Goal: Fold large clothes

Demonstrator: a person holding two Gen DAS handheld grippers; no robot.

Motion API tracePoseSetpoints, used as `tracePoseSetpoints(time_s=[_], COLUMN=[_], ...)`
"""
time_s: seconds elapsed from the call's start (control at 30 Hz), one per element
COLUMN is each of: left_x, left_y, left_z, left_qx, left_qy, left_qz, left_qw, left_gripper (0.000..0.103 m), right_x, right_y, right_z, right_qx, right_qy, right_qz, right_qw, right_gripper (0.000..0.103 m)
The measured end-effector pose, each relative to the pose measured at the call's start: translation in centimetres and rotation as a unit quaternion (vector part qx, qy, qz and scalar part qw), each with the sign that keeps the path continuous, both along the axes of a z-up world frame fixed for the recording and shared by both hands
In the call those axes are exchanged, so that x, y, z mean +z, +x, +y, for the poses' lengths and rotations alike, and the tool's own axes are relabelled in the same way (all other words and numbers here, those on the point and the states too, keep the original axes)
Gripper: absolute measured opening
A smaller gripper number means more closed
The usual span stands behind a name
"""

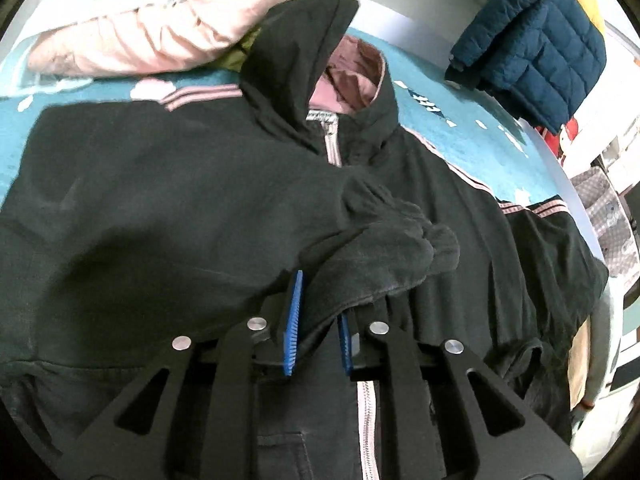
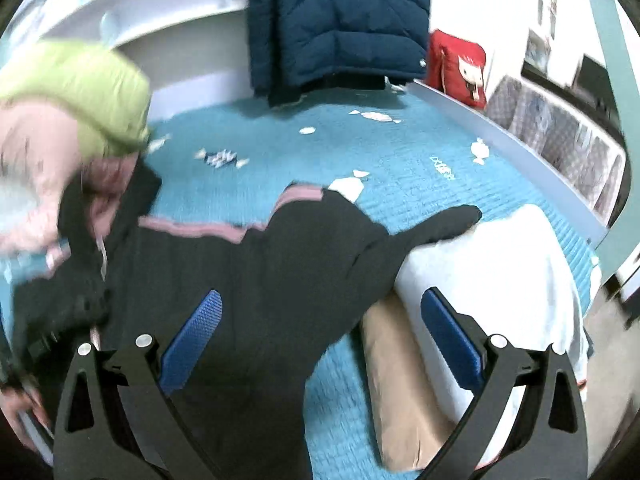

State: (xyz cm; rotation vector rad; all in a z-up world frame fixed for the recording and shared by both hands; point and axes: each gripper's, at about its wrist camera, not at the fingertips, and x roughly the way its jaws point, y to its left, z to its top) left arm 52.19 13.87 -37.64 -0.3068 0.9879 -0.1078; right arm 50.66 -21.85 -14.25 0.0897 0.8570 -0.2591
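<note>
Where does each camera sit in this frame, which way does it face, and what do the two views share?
Left wrist: sits on the left tool, facing along its blue pads across the black jacket toward its hood; the pads are shut on the sleeve cuff.
Right wrist: sits on the right tool, facing over the jacket's other sleeve and the teal bedspread; its pads stand open, gripping nothing.
Shared: the black jacket, the teal bedspread, the navy puffer jacket, the green garment.

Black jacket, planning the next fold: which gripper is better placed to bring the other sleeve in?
Right. The right gripper is open above the outstretched sleeve; the left gripper is shut on the folded-in sleeve cuff.
</note>
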Motion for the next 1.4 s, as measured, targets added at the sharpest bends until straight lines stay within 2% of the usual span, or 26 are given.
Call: tracePoseSetpoints(time_s=[0.13,0.27,0.33,0.4,0.5,0.53,0.57,0.63,0.67,0.7,0.77,0.8,0.83,0.9,0.97,1.07,1.1,1.13,1.17,1.2,1.23,1.27,1.33,1.4], left_x=[0.9,1.4,1.5,1.4,1.8,2.0,2.1,2.6,2.9,3.2,3.8,3.9,4.0,3.7,3.5,3.3,3.3,3.2,3.2,3.0,2.9,2.7,2.4,2.3], left_y=[-0.5,-1.0,-1.1,-1.0,-1.1,-1.2,-1.4,-1.6,-1.6,-1.7,-2.0,-2.0,-2.0,-1.9,-1.7,-1.6,-1.6,-1.7,-1.7,-1.7,-1.7,-1.8,-2.0,-2.5], left_z=[-0.5,-1.4,-1.7,-1.9,-2.0,-2.0,-2.1,-2.4,-2.6,-2.8,-3.1,-3.1,-2.9,-2.3,-1.6,-0.1,0.5,0.9,1.4,2.0,2.7,3.3,4.8,6.6], left_qx=[-0.007,-0.022,-0.023,-0.027,-0.029,-0.035,-0.038,-0.046,-0.048,-0.051,-0.055,-0.055,-0.053,-0.042,-0.029,-0.012,-0.004,0.002,0.008,0.014,0.023,0.033,0.052,0.07], left_qy=[0.016,0.029,0.036,0.021,-0.003,-0.018,-0.036,-0.057,-0.055,-0.048,-0.03,-0.027,-0.025,-0.018,-0.016,-0.007,-0.001,0.001,0.0,-0.002,-0.002,-0.002,-0.003,-0.006], left_qz=[0.001,0.001,0.0,0.007,0.005,-0.002,-0.004,-0.007,-0.009,-0.013,-0.027,-0.031,-0.032,-0.024,-0.017,-0.016,-0.016,-0.016,-0.017,-0.016,-0.014,-0.01,-0.003,0.001], left_qw=[0.9999,0.9993,0.9991,0.9994,0.9996,0.9992,0.9986,0.9973,0.9973,0.9975,0.9977,0.9977,0.9978,0.9987,0.9993,0.9998,0.9999,0.9999,0.9998,0.9998,0.9996,0.9994,0.9986,0.9975], left_gripper=[0.025,0.041,0.044,0.051,0.057,0.067,0.072,0.072,0.073,0.073,0.079,0.08,0.08,0.08,0.08,0.081,0.081,0.082,0.083,0.083,0.083,0.083,0.083,0.083], right_x=[0.3,0.0,-0.4,-1.2,-2.8,-3.0,-3.3,-3.3,-3.1,-2.4,-0.4,0.0,-0.5,-2.7,-4.3,-7.2,-7.9,-8.2,-8.4,-8.6,-8.7,-8.3,-6.7,-4.5], right_y=[4.4,7.1,7.9,8.4,8.9,9.2,9.4,9.8,10.1,10.3,10.6,10.9,11.3,12.2,12.5,12.8,12.6,12.5,12.5,12.4,12.2,11.7,11.1,10.7], right_z=[-5.6,-12.2,-15.1,-17.0,-18.7,-19.0,-19.3,-19.7,-19.8,-19.7,-18.2,-17.7,-17.6,-18.5,-19.1,-20.2,-20.8,-21.1,-21.1,-21.3,-21.4,-21.5,-21.1,-19.3], right_qx=[-0.04,-0.131,-0.181,-0.209,-0.216,-0.214,-0.215,-0.222,-0.218,-0.221,-0.212,-0.189,-0.173,-0.165,-0.166,-0.188,-0.195,-0.201,-0.198,-0.191,-0.182,-0.169,-0.156,-0.134], right_qy=[0.07,0.117,0.112,0.127,0.179,0.189,0.193,0.193,0.187,0.159,0.066,0.06,0.074,0.123,0.157,0.18,0.19,0.194,0.198,0.204,0.213,0.227,0.224,0.185], right_qz=[0.042,0.085,0.108,0.127,0.131,0.127,0.129,0.123,0.123,0.113,0.083,0.075,0.087,0.139,0.155,0.191,0.194,0.191,0.186,0.181,0.176,0.149,0.107,0.063], right_qw=[0.996,0.981,0.971,0.961,0.951,0.95,0.949,0.948,0.95,0.955,0.971,0.977,0.978,0.969,0.961,0.947,0.942,0.941,0.942,0.943,0.944,0.947,0.956,0.971], right_gripper=[0.096,0.096,0.096,0.096,0.097,0.097,0.097,0.096,0.096,0.096,0.096,0.096,0.096,0.096,0.094,0.084,0.075,0.06,0.049,0.024,0.015,0.013,0.011,0.011])
